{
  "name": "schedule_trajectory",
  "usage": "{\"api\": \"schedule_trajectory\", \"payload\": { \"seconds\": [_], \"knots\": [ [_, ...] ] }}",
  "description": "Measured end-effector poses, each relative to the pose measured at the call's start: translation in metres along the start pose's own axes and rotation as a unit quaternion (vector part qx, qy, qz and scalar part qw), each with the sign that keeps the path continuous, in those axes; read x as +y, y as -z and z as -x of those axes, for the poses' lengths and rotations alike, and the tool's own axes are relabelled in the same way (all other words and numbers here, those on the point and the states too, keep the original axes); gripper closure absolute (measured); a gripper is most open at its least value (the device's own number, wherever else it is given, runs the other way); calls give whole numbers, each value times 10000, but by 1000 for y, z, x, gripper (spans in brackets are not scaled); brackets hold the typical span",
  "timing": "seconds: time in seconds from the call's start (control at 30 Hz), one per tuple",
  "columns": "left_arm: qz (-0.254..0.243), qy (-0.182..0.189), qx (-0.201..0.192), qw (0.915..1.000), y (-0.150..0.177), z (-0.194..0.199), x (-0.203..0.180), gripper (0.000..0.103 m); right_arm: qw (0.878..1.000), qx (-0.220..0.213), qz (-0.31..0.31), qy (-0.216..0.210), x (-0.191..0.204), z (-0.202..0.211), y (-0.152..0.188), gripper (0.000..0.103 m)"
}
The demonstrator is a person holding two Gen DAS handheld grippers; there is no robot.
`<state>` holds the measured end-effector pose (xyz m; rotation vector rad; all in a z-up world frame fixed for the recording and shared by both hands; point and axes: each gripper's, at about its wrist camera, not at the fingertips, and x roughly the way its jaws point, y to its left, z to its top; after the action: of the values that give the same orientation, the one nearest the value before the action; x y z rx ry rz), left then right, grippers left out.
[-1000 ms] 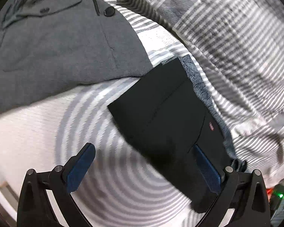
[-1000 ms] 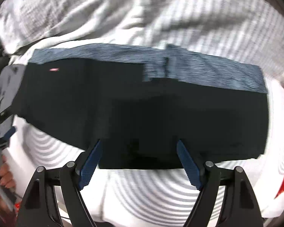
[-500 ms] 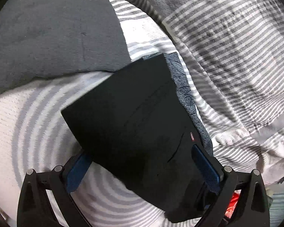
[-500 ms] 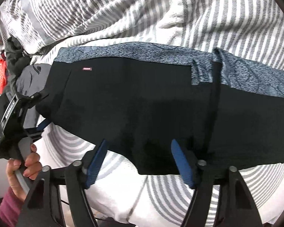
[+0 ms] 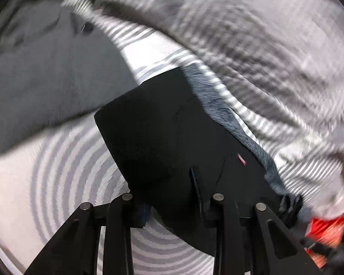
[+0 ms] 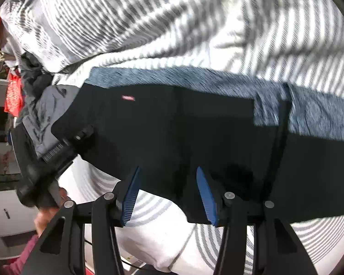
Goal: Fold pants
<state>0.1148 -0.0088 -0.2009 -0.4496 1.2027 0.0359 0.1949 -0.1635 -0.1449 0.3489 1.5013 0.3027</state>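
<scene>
On the striped bed cover (image 5: 64, 183) lie the black pants (image 5: 172, 142), folded into a long flat shape with a blue-grey band (image 6: 195, 80) along the far edge. The pants sit in the middle of the bed, with the near edge by both tools.

The left gripper (image 5: 172, 197) has its fingers pulled close together with black cloth between them, so it looks closed on the near edge of the pants. The right gripper (image 6: 167, 194) has its blue pads (image 6: 130, 194) apart. They sit on either side of the near edge but do not pinch it yet.

What could go wrong? If only one side is lifted, I think the pants may sag and the fold may come undone. The right gripper could also grab just the top layer, so the layers slide apart. A fast pull could drag the bed cover into lumps.

I count one pair of pants, two grippers, one grey coat (image 5: 45, 80) far to the left, and one small red tag (image 6: 128, 97).
</scene>
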Motion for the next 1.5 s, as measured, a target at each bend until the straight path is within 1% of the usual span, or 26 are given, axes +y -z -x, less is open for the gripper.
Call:
{"api": "schedule_trajectory", "payload": {
  "seconds": [0.1, 0.2, 0.27, 0.3, 0.37, 0.43, 0.53, 0.7, 0.77, 0.93, 1.0, 1.07, 1.1, 1.17, 1.2, 1.23, 1.27, 1.37, 1.5],
  "knots": [
    [-466, -187, -186, 9986, 2, 8, -19, 71, 9995, 75, 251, -184, 19, 7, -20, 49],
    [-975, -377, -346, 9939, 6, 14, -34, 71, 9975, 179, 611, -293, 43, 10, -43, 48],
    [-1263, -483, -438, 9899, 9, 18, -41, 71, 9960, 294, 749, -396, 60, 10, -59, 36],
    [-1419, -538, -488, 9872, 11, 20, -43, 71, 9949, 430, 779, -475, 68, 7, -67, 33],
    [-1622, -613, -558, 9833, 13, 21, -48, 71, 9924, 709, 804, -600, 84, 0, -82, 31],
    [-1781, -664, -614, 9798, 16, 22, -50, 71, 9900, 874, 918, -625, 103, -6, -94, 30],
    [-1917, -701, -657, 9767, 17, 21, -52, 71, 9856, 1068, 1220, -473, 136, -16, -111, 26],
    [-2020, -681, -687, 9746, 17, 21, -51, 71, 9719, 1796, 1491, -304, 179, -56, -125, 25],
    [-2060, -665, -705, 9738, 19, 21, -50, 71, 9626, 2117, 1679, -201, 194, -77, -124, 24],
    [-2129, -645, -745, 9721, 20, 23, -51, 71, 9453, 2604, 1959, 124, 216, -116, -119, 24],
    [-2132, -638, -748, 9720, 21, 23, -51, 71, 9346, 2825, 2122, 401, 221, -132, -115, 24],
    [-2100, -642, -710, 9730, 20, 23, -50, 71, 9277, 2938, 2192, 704, 220, -144, -113, 24],
    [-2101, -668, -697, 9729, 20, 23, -49, 71, 9264, 2983, 2172, 747, 219, -147, -112, 26],
    [-2037, -619, -648, 9749, 19, 23, -47, 71, 9276, 2991, 2123, 715, 214, -147, -112, 44],
    [-2018, -615, -628, 9755, 19, 22, -46, 71, 9287, 2994, 2089, 646, 212, -146, -112, 49],
    [-2022, -630, -615, 9754, 19, 22, -46, 71, 9312, 2957, 2045, 598, 210, -143, -114, 67],
    [-2042, -629, -614, 9750, 19, 22, -46, 71, 9338, 2908, 2003, 578, 207, -139, -115, 77],
    [-2175, -620, -683, 9717, 22, 27, -53, 71, 9405, 2675, 2049, 441, 199, -123, -116, 83],
    [-2349, -540, -808, 9671, 26, 38, -66, 71, 9534, 2284, 1968, 113, 182, -95, -116, 85]
  ]
}}
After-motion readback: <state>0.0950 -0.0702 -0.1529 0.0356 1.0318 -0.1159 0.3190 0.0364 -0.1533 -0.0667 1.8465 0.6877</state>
